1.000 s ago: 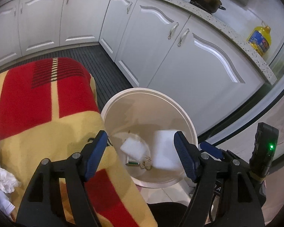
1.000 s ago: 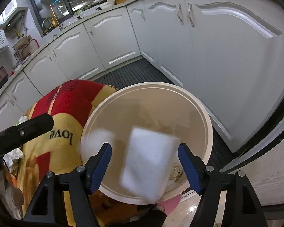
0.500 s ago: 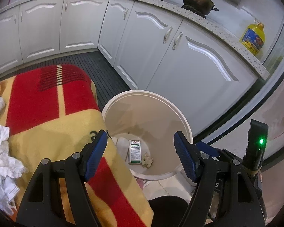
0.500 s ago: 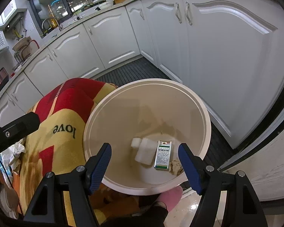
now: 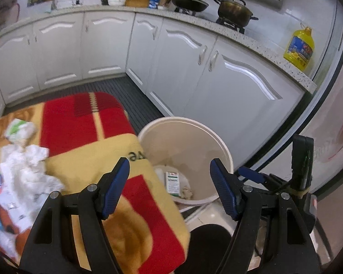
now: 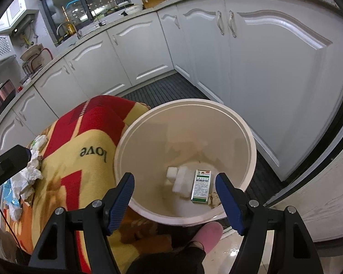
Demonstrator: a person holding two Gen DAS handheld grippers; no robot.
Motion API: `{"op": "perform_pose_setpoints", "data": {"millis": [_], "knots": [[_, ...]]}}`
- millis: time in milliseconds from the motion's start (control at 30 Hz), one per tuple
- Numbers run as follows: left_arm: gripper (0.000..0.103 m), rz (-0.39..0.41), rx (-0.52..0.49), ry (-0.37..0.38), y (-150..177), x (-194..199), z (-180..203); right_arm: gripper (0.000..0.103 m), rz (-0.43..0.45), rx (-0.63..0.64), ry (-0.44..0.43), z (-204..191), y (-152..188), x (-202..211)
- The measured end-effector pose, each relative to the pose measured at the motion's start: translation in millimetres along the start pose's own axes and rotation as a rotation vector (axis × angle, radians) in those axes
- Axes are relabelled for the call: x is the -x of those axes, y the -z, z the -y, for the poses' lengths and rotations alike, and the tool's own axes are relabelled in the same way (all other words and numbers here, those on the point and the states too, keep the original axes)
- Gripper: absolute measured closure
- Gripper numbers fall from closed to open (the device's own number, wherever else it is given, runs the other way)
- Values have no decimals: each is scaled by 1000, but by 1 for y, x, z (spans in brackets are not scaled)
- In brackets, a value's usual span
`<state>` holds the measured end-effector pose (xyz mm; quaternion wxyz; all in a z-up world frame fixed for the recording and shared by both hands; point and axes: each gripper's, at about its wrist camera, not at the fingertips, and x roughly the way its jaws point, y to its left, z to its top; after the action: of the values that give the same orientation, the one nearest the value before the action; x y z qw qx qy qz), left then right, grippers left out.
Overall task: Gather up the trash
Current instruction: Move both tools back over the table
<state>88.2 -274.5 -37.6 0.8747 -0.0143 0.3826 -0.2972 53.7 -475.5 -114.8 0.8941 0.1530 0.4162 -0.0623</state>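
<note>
Both empty, jaws apart: right gripper (image 6: 175, 199) over the bin (image 6: 251, 147), left gripper (image 5: 169, 189) nearer the crumpled tissues (image 5: 27, 171) lying to its left on the blanket-covered desk (image 5: 80, 123), so left takes them.

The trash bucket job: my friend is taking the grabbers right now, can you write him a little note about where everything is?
Left gripper: open, holding nothing, over the blanket's edge beside the bucket.
Right gripper: open, holding nothing, over the bucket.
Bucket: on the floor by the blanket-covered surface. At its bottom lie a white bottle, a small green-and-white box and a small crumpled scrap.
Done: those three are in.
Left: crumpled white tissues, a green-and-white packet and some printed packaging lie on the blanket's left side. Pick those up next, probably with the left gripper.
</note>
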Motion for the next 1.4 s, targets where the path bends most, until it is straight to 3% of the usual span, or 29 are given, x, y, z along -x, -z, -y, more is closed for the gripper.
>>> {"op": "perform_pose_setpoints", "data": {"millis": [233, 467, 1100, 1400], "knots": [[31, 33, -61, -84, 18, 32, -14, 31, 19, 52, -47, -31, 3, 15], [32, 41, -58, -188, 34, 54, -41, 29, 41, 121, -97, -70, 8, 26], [32, 103, 54, -227, 67, 132, -110, 25, 60, 275, -171, -157, 26, 48], [32, 73, 119, -273, 103, 174, -159, 24, 53, 321, -202, -181, 33, 51]]}}
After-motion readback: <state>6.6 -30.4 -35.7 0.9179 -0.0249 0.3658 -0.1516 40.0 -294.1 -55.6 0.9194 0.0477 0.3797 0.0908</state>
